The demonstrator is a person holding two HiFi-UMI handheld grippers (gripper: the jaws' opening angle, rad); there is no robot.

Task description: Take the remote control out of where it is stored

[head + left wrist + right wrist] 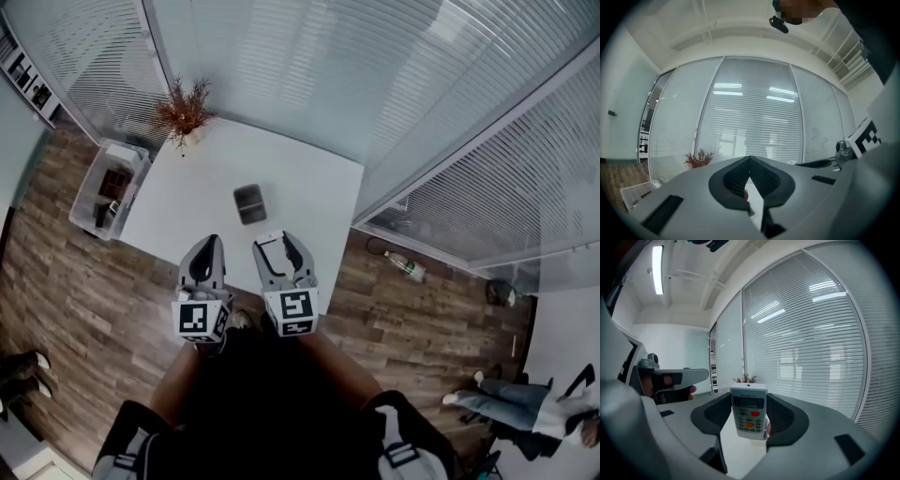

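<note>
Right gripper view: the right gripper (749, 401) clamps the remote control (749, 414), already out of the dark holder (249, 202) at twelve o'clock, left gripper (750, 164) closed, empty.

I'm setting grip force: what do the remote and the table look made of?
The remote control looks like smooth white hard plastic: moulded body, coloured buttons. The table looks matte white, perhaps laminate or painted board.
</note>
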